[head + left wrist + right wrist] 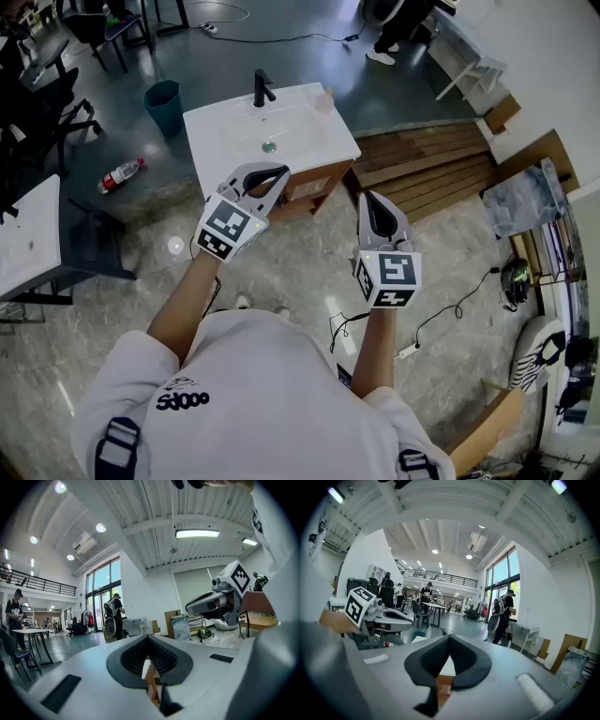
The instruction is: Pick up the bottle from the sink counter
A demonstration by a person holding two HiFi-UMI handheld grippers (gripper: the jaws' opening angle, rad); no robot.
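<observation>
A small pale bottle [324,100] stands upright on the right rear corner of the white sink counter [216,141], near the black faucet [262,89]. Both grippers are held in the air in front of the counter, short of its front edge. My left gripper [280,172] points at the counter's front, its jaws shut with nothing between them. To its right, my right gripper [367,196] is lower and also shut and empty. In the right gripper view the left gripper [379,616] shows at the left; in the left gripper view the right gripper [218,603] shows at the right.
A second bottle with a red label [120,175] lies on the floor left of the counter, beside a teal bin [163,103]. White tables and dark chairs [28,234] stand at the left. Wooden planks [422,159] lie at the right. Cables run across the floor.
</observation>
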